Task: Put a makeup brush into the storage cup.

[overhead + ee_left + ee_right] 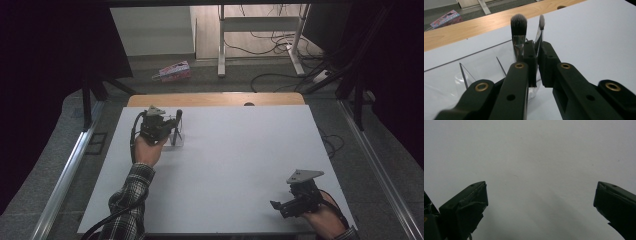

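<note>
The left gripper (537, 56), clamped on a slim makeup brush (541, 25), lowers it vertically into the clear holder (481, 67) near the desk's far-left corner; the right gripper (540, 195) idles wide.

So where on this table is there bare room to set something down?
Most of the white top is bare: the whole middle, between the left gripper and the right gripper, and the far right side up to the wood strip. It is crowded only at the far left, where the clear holder and its two brushes stand.
</note>
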`<state>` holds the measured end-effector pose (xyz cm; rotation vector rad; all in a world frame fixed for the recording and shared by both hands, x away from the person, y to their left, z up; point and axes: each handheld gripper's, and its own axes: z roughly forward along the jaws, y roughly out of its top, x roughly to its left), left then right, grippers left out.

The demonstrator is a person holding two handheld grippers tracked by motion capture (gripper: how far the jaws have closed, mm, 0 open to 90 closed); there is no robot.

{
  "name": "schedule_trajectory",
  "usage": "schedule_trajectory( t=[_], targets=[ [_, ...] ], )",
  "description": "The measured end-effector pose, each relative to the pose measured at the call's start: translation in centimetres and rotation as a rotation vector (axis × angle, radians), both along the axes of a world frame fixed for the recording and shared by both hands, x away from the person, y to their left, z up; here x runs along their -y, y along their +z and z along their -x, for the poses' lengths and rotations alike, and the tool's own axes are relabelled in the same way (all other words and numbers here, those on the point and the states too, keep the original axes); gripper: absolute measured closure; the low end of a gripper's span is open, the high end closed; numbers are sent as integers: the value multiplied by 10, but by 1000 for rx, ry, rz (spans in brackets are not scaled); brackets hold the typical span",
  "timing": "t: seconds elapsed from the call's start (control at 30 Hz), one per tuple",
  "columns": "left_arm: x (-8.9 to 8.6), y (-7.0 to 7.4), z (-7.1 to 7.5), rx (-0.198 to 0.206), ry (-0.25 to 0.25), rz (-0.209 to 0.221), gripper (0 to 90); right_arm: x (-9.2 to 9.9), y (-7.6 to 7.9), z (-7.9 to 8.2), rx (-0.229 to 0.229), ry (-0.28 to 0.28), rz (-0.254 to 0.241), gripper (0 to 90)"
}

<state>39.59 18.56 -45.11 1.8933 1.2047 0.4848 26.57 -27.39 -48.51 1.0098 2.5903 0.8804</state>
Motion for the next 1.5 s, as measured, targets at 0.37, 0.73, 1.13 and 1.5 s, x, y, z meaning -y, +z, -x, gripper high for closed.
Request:
schedule_trajectory(
  t=[0.37,0.73,1.13,1.5],
  targets=[
    [-1,5,2,33,-19,30,347,0,0,0,-1,2,4,0],
    [-5,10,2,11,-20,20,17,0,0,0,0,2,5,0],
    [-9,11,5,3,-27,24,2,0,0,0,5,0,7,0],
    [-10,16,9,1,-37,18,0,0,1,0,10,-2,4,0]
  ],
)
